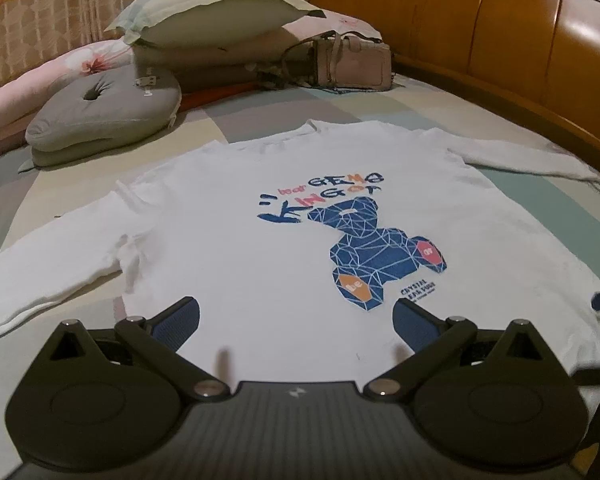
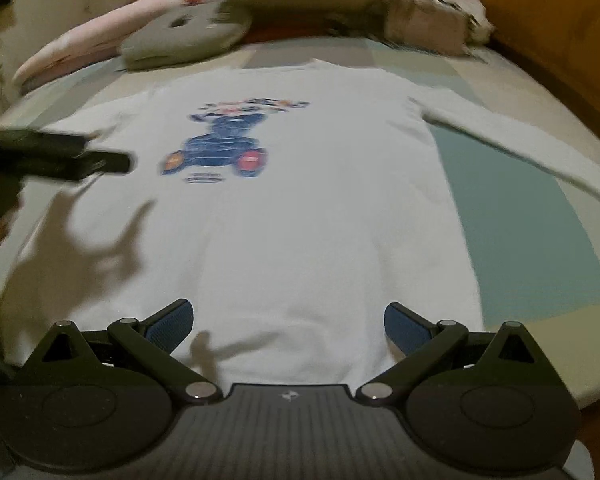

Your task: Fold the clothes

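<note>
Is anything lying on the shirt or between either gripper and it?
Nothing visible. The white shirt lies flat on the bed with only shadows on it. The left gripper and right gripper are open over its hem.

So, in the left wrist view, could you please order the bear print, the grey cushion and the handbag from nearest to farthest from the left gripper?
From the left gripper:
1. Bear print, just ahead, slightly right, on the white shirt.
2. Grey cushion, far left.
3. Handbag, back, near the headboard.
</note>
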Demonstrator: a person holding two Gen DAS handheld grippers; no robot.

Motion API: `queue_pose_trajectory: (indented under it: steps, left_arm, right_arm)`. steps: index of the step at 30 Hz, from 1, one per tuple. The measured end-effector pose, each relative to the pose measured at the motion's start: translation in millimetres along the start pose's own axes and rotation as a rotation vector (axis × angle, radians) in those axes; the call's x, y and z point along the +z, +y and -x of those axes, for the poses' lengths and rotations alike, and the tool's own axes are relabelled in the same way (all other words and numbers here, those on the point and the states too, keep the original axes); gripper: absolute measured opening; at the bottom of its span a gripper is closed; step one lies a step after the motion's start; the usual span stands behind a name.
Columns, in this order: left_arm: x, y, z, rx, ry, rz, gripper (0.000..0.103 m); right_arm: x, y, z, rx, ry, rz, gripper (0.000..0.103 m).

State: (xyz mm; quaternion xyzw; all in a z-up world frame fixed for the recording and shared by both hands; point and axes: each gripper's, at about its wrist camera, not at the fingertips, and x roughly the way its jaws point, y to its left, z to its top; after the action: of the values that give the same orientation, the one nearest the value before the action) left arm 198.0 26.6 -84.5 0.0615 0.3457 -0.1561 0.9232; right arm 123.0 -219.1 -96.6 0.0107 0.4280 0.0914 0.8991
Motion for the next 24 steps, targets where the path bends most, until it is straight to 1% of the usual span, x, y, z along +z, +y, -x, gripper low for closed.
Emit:
queue_pose_trajectory:
  steps: [2,3,6,7,9,12,15,17,19,21,24]
  left_arm:
    - [0,0,-1,0.003,0.004,0.0,0.102]
    - [0,0,-1,0.004,0.006,0.0,0.102]
    - [1,2,-2,0.002,0.004,0.01,0.102]
    - [1,2,-2,0.001,0.004,0.014,0.102]
    - [1,1,-2,-0.003,0.002,0.009,0.102]
    - [0,-3,-2,-0.009,0.003,-0.004,0.102]
    - [-1,-7,1,-0.034,0.0,-0.013,0.102]
    - [-2,-10,3,-0.048,-0.007,-0.021,0.102]
    - [-2,-14,5,-0.052,-0.013,-0.035,0.102]
    - [-2,-19,6,-0.06,-0.017,-0.049,0.102]
    - [-2,-26,4,-0.08,-0.01,-0.051,0.102]
  right_arm:
    - [-5,-18,-8,-0.028,0.032,-0.051,0.103]
    - [-9,-22,-4,-0.026,0.009,-0.044,0.103]
    - [-11,-33,3,-0.071,0.027,-0.07,0.103]
    - [-10,-35,5,-0.063,0.024,-0.088,0.103]
    - [-5,-32,10,-0.065,0.016,-0.104,0.103]
    - [5,-18,10,-0.045,-0.029,-0.052,0.103]
    - [11,-5,-2,-0.033,-0.037,-0.012,0.103]
    - [11,-1,-13,-0.021,-0.025,-0.007,0.103]
    - [7,-3,-24,-0.025,0.005,-0.014,0.103]
    - [2,0,-23,-0.039,-0.02,0.017,0.103]
    - [0,-1,-21,-0.035,-0.025,0.014,0.103]
